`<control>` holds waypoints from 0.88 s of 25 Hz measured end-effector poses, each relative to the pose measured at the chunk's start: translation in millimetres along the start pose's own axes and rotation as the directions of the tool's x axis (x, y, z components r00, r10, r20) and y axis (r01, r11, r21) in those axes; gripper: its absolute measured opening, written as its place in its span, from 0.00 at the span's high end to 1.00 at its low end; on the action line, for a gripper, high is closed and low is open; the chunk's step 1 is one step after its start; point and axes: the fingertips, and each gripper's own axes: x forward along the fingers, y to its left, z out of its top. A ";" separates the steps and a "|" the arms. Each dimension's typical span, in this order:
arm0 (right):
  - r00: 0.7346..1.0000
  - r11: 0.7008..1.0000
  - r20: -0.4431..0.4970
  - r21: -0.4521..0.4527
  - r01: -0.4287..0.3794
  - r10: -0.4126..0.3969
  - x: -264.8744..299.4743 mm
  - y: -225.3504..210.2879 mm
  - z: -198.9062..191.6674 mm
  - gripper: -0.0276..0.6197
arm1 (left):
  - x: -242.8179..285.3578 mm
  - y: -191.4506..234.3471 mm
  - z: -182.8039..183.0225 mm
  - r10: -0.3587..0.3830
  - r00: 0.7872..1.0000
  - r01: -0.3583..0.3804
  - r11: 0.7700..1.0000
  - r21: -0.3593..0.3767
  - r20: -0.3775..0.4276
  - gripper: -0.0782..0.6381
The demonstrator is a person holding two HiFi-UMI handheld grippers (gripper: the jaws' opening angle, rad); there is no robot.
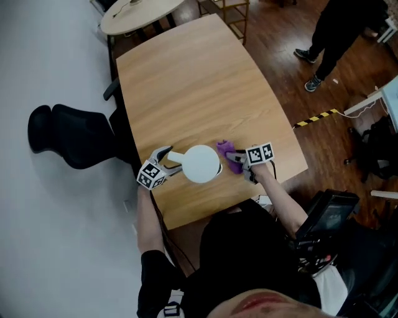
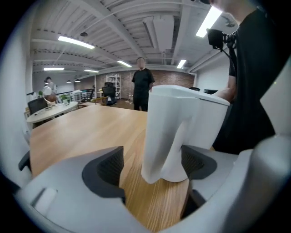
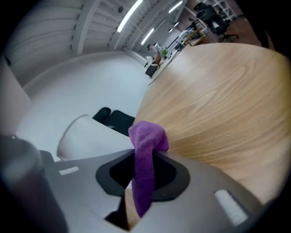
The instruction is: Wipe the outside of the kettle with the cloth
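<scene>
A white kettle [image 1: 201, 163] stands near the front edge of the wooden table [image 1: 193, 81], its handle [image 1: 176, 155] pointing left. My left gripper [image 1: 163, 160] is open around that handle. In the left gripper view the handle [image 2: 161, 150] stands between the dark pads [image 2: 107, 170], with a clear gap on the left side. My right gripper [image 1: 235, 159] sits just right of the kettle, shut on a purple cloth [image 1: 225, 149]. In the right gripper view the cloth [image 3: 146, 141] hangs bunched between the jaws, and the kettle [image 3: 86, 136] shows behind them at the left.
A black office chair [image 1: 68, 140] stands left of the table. A round white table [image 1: 137, 12] is at the far end. A person [image 1: 336, 37] stands on the wooden floor at the upper right, near yellow-black tape [image 1: 316, 118].
</scene>
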 end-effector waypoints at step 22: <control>0.785 0.987 0.600 -0.121 -0.102 0.155 -81.2 111.2 57.9 0.85 | 30.5 -115.5 18.3 0.079 0.995 -0.071 0.986 0.151 -0.052 0.53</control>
